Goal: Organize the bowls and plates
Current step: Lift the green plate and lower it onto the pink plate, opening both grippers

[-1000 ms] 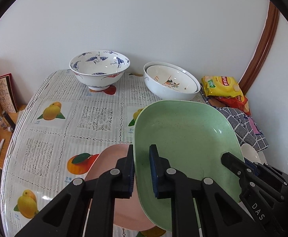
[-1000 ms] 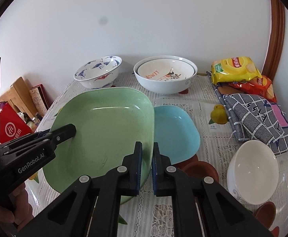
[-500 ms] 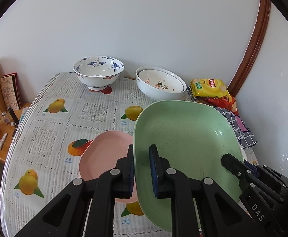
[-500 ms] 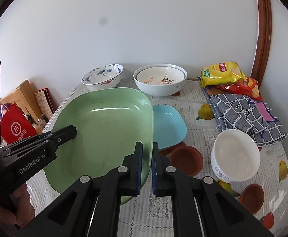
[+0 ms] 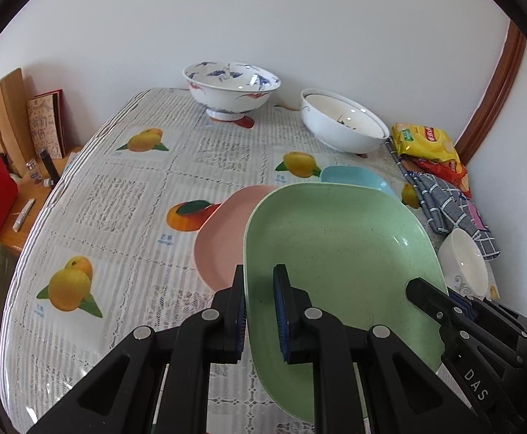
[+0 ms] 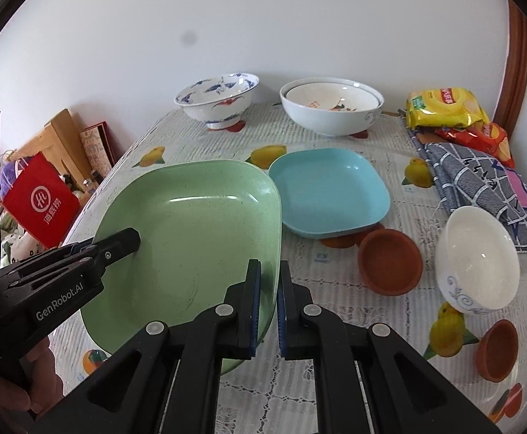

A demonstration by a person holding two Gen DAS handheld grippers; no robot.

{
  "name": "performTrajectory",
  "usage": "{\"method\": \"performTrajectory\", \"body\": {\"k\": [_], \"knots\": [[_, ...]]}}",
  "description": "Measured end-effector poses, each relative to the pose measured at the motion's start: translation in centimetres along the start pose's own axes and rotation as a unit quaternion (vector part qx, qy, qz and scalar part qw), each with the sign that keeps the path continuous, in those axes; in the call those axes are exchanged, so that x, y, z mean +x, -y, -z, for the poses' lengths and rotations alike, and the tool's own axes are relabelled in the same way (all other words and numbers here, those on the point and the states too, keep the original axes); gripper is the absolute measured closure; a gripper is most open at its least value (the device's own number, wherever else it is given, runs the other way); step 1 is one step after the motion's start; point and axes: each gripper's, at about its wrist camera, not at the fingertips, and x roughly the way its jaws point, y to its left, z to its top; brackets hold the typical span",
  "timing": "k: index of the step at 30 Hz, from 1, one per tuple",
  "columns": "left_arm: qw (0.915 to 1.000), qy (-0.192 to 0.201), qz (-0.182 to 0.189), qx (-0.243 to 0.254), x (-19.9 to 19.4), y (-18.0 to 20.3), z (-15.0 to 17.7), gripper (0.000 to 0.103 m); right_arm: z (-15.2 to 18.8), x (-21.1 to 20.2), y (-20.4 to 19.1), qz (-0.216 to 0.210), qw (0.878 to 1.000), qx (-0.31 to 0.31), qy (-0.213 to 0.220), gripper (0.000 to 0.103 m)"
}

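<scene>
Under green plate (image 5: 343, 253), pink plate (image 5: 220, 238) left-view only, brown saucers (image 6: 390, 264) right-view only

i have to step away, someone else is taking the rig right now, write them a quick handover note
Left hand-held gripper: shut on the green plate's left rim.
Right hand-held gripper: shut on its right rim. The plate is carried tilted above the table.
Below: pink plate, blue plate, two brown saucers, small white bowl.
Done: two white bowls nested at the back, beside the crane-pattern bowl.
Left: set the green plate down, stack the plates, group the remaining dishes.
</scene>
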Motion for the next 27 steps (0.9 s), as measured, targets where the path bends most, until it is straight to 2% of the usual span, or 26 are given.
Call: {"method": "performTrajectory", "body": {"k": [5, 12, 16, 23, 27], "knots": [[0.9995, -0.017, -0.021, -0.018, 1.5, -2.0, 0.3, 0.089, 0.1, 2.8, -1.2, -0.024, 0.999, -0.008, -0.027, 0.095], [0.9981, -0.027, -0.043, -0.033, 3.7, -3.0, -0.4, 0.089, -1.3, 6.0, -2.2, -0.031, 0.998, -0.038, -0.050, 0.095], [0.9979, -0.030, -0.045, -0.037, 4.6, -3.1, -1.2, 0.089, -2.2, 7.1, -2.6, -0.023, 0.997, -0.060, -0.046, 0.093], [0.9978, -0.029, -0.057, -0.018, 5.8, -2.3, -1.6, 0.089, -3.7, 9.3, -1.7, -0.022, 0.996, -0.064, -0.051, 0.093], [0.9975, -0.040, -0.053, -0.021, 6.4, -2.3, -1.6, 0.089, -4.3, 10.5, -1.6, -0.015, 0.996, -0.075, -0.055, 0.090]]}}
